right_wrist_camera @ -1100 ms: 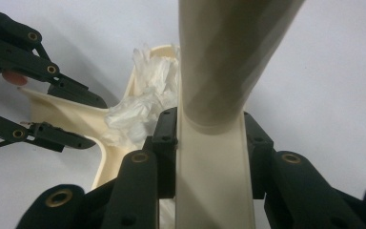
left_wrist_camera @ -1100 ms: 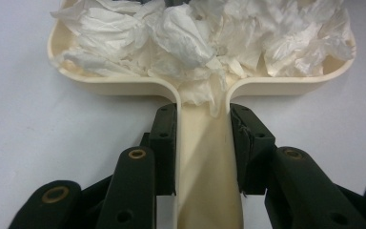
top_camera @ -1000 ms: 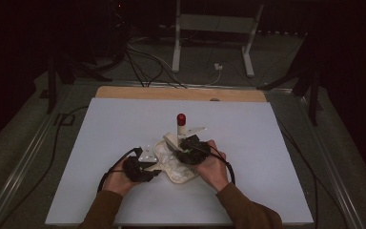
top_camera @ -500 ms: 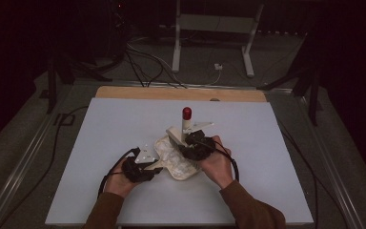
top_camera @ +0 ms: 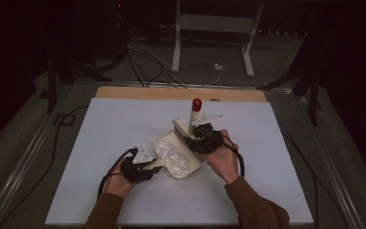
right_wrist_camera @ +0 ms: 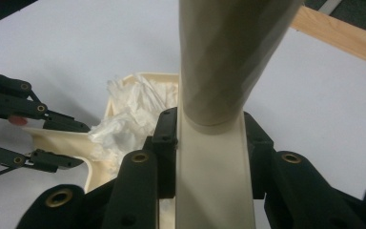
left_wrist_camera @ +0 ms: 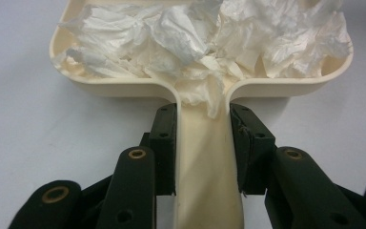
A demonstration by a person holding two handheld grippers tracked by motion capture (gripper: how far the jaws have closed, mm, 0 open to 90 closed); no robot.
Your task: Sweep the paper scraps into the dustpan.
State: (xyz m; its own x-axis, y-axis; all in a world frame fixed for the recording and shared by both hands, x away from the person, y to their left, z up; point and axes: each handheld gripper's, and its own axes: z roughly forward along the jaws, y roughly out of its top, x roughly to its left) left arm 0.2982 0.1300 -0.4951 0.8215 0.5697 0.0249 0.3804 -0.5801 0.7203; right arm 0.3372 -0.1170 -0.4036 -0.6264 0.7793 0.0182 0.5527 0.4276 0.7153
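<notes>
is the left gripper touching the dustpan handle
Touching. In the left gripper view the left gripper has both black jaws pressed flat against the sides of the dustpan handle, with no gap on either side.

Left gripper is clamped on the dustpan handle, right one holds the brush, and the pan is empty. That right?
Not quite: the dustpan is not empty. The left gripper view shows crumpled white paper piled in it. The rest holds: the left gripper is shut on the pan's handle, and the right gripper holds the brush.
</notes>
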